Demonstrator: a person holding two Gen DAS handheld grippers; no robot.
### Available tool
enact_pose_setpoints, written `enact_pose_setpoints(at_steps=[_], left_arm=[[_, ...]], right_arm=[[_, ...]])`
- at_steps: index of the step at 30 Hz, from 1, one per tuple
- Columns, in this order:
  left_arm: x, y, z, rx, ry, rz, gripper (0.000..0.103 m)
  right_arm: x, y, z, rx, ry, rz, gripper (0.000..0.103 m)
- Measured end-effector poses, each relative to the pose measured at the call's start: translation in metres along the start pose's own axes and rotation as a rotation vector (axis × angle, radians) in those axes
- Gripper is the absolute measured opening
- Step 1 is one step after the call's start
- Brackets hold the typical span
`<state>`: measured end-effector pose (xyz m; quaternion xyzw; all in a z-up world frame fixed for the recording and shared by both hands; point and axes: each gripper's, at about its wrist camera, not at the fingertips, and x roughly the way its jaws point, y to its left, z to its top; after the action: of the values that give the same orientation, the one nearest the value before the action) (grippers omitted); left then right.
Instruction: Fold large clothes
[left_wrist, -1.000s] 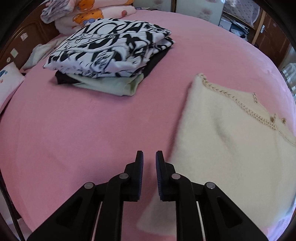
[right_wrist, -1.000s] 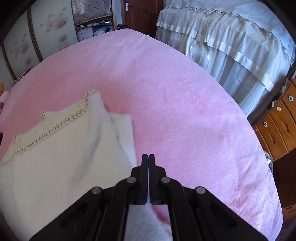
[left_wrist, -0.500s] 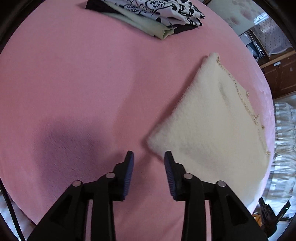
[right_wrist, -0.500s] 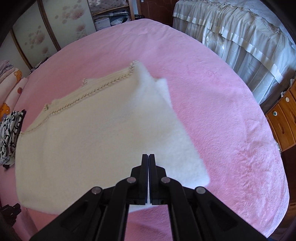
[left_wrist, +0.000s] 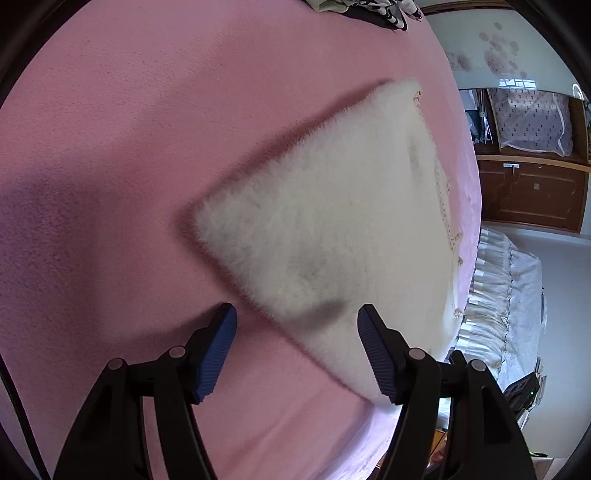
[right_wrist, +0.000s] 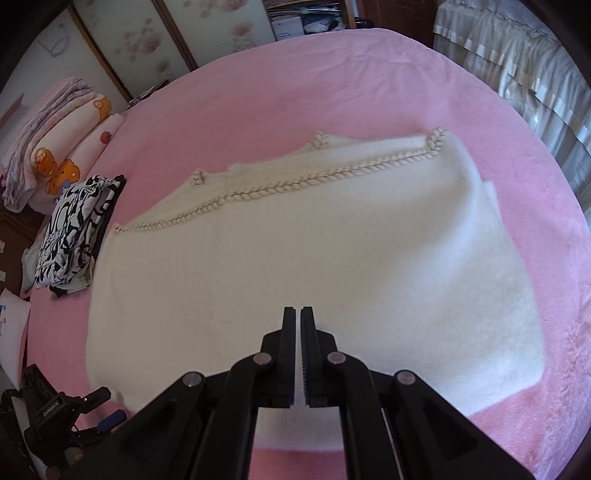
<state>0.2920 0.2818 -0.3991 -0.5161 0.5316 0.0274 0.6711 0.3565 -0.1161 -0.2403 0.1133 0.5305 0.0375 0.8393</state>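
Pink bed (right_wrist: 332, 92): white garment (right_wrist: 295, 240) below right hand-held gripper (right_wrist: 299, 314).

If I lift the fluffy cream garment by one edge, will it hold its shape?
Probably not: the fluffy cream garment lies limp in soft folds on the pink bed, so it would likely droop. Its thick pile suggests bulk, and some weight. The braided trim might snag.

Pink bedspread (right_wrist: 332, 74), floral sliding panels (right_wrist: 147, 33), wooden cabinet (left_wrist: 532, 195)

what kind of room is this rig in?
Most likely a home bedroom: a bed with a pink blanket, stacked cartoon-print quilts near its head, and a wooden cabinet beside it.
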Motion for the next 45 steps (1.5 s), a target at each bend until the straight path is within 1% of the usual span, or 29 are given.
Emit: enact_pose_setpoints(at_steps=[5, 8, 12, 14, 17, 19, 21, 22, 23, 24, 25, 29, 31, 33, 35, 36, 40, 43, 45], left_arm=[[0.001, 0.003, 0.018, -0.028, -0.037, -0.084, 0.066], [0.013, 0.004, 0.03, -0.064, -0.026, -0.119, 0.067], [0.025, 0.011, 0.037, -0.119, -0.037, -0.187, 0.067], [0.031, 0.011, 0.04, -0.124, -0.05, -0.205, 0.068], [0.035, 0.009, 0.039, -0.12, -0.083, -0.222, 0.074], [0.039, 0.001, 0.04, -0.101, -0.109, -0.213, 0.075], [0.041, -0.005, 0.038, -0.083, -0.126, -0.185, 0.074], [0.037, -0.007, 0.037, -0.074, -0.14, -0.171, 0.066], [0.032, -0.005, 0.035, -0.064, -0.154, -0.159, 0.06], [0.025, -0.003, 0.035, -0.062, -0.157, -0.158, 0.048], [0.026, -0.006, 0.037, -0.068, -0.156, -0.164, 0.042], [0.025, -0.008, 0.04, -0.114, -0.127, -0.163, 0.038], [0.022, -0.012, 0.041, -0.122, -0.116, -0.15, 0.038], [0.02, -0.023, 0.042, -0.108, -0.122, -0.124, 0.038], [0.017, -0.024, 0.042, -0.094, -0.127, -0.11, 0.038], [0.018, -0.029, 0.045, -0.094, -0.124, -0.11, 0.038], [0.017, -0.026, 0.048, -0.101, -0.104, -0.12, 0.038], [0.017, -0.033, 0.049, -0.065, -0.108, -0.104, 0.038], [0.016, -0.038, 0.048, -0.042, -0.118, -0.092, 0.037]], right_arm=[[0.014, 0.029, 0.005, -0.049, 0.015, 0.041, 0.002], [0.023, 0.04, 0.006, -0.072, 0.031, 0.06, 0.002], [0.033, 0.049, 0.007, -0.09, 0.054, 0.088, 0.002], [0.035, 0.051, 0.007, -0.094, 0.062, 0.101, 0.002], [0.039, 0.055, 0.01, -0.095, 0.07, 0.124, 0.002], [0.043, 0.058, 0.012, -0.098, 0.074, 0.137, 0.002], [0.048, 0.061, 0.014, -0.107, 0.087, 0.145, 0.002], [0.051, 0.062, 0.014, -0.111, 0.094, 0.144, 0.002], [0.054, 0.064, 0.015, -0.115, 0.102, 0.141, 0.002], [0.057, 0.065, 0.015, -0.121, 0.111, 0.133, 0.002], [0.06, 0.067, 0.016, -0.125, 0.118, 0.121, 0.002], [0.067, 0.07, 0.018, -0.117, 0.147, 0.089, 0.0], [0.071, 0.072, 0.019, -0.121, 0.17, 0.051, 0.0], [0.079, 0.077, 0.018, -0.128, 0.2, 0.005, 0.0], [0.083, 0.08, 0.016, -0.121, 0.201, -0.034, 0.0], [0.08, 0.081, 0.015, -0.118, 0.194, -0.048, 0.0], [0.076, 0.076, 0.01, -0.097, 0.201, -0.112, 0.0], [0.085, 0.059, 0.007, -0.005, 0.203, -0.061, 0.0], [0.096, 0.054, 0.006, 0.008, 0.212, -0.047, 0.0]])
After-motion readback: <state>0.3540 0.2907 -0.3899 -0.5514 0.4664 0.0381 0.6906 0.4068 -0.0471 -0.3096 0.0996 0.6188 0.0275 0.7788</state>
